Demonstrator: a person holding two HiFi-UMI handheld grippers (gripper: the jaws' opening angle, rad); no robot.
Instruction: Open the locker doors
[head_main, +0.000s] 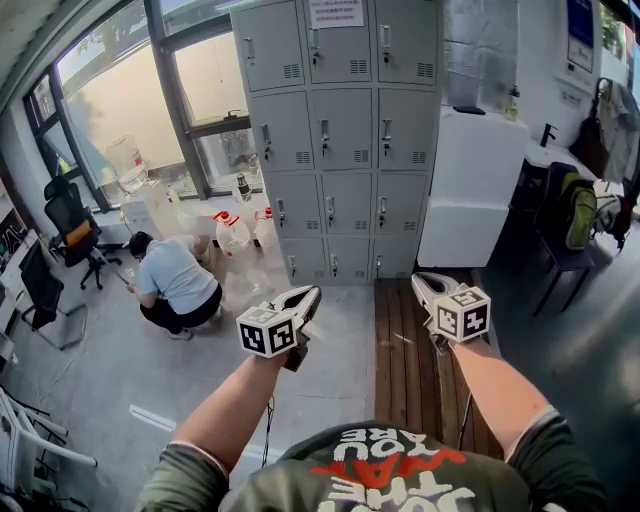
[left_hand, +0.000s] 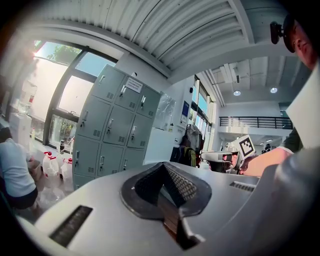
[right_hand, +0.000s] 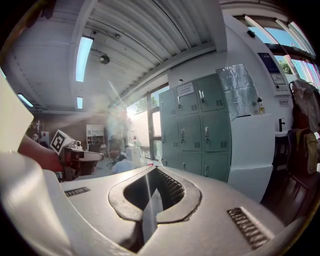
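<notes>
lockers a walk away, both grippers closed on nothing

left gripper (head_main: 312, 293) and right gripper (head_main: 420, 281) both have their jaws together with nothing between them. they're held out well short of the lockers (head_main: 340, 130), whose doors all look shut. my worry: those small handles (head_main: 324, 131) won't get caught unless the jaws open first. also a person (head_main: 175, 280) crouches by the jugs (head_main: 232, 230) near the lower left doors, so a door swinging there could hit them.

Shirt (head_main: 400, 485): upside-down print, apparently "JOIN THE"; red line unclear.
Notice (head_main: 336, 12) on locker (head_main: 342, 130): too small to read.
</notes>
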